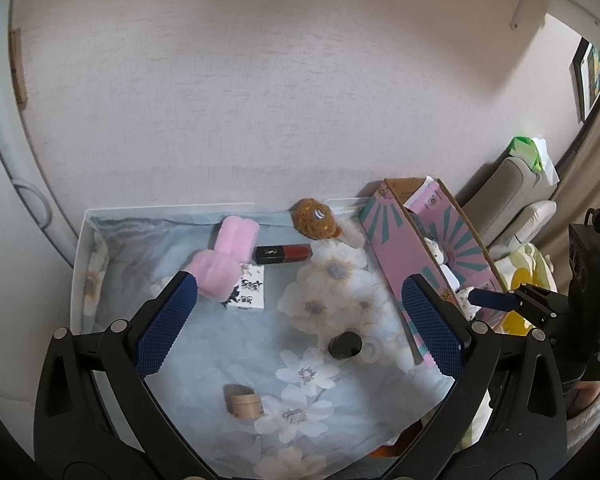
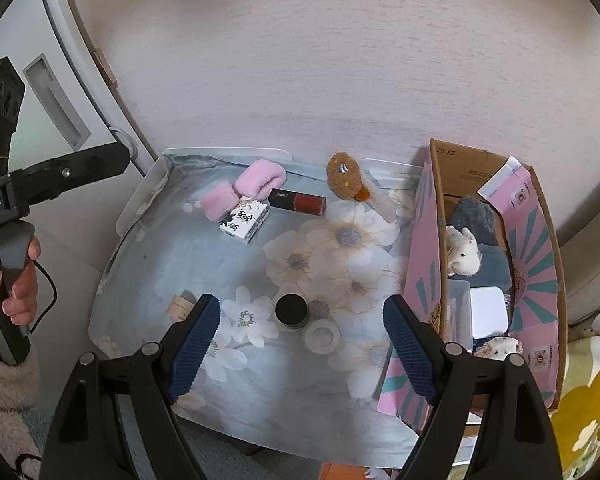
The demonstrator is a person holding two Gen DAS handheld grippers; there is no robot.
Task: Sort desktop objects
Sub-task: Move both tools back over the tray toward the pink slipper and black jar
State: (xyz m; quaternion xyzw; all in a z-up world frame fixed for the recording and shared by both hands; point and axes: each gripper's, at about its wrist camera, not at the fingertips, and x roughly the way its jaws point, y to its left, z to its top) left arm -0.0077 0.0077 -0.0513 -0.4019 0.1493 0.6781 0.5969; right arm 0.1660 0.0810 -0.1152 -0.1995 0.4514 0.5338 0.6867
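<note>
left gripper [image 1: 300, 320] open above cloth | black jar [image 1: 344, 345] beside tape roll [image 1: 371, 350]

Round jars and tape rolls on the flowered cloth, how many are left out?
3. The black jar stands mid-cloth, the clear tape roll touches its near right side, and the tan round tin lies toward the near left. More may be hidden inside the pink box.

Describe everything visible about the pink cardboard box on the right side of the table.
The pink cardboard box stands open-topped at the right edge of the floral cloth, against the wall. Its outside is pink with teal sunburst rays; the inside is plain brown cardboard, flaps raised. It holds a white plush toy, dark grey fabric and a white container. Neither gripper touches it.
</note>
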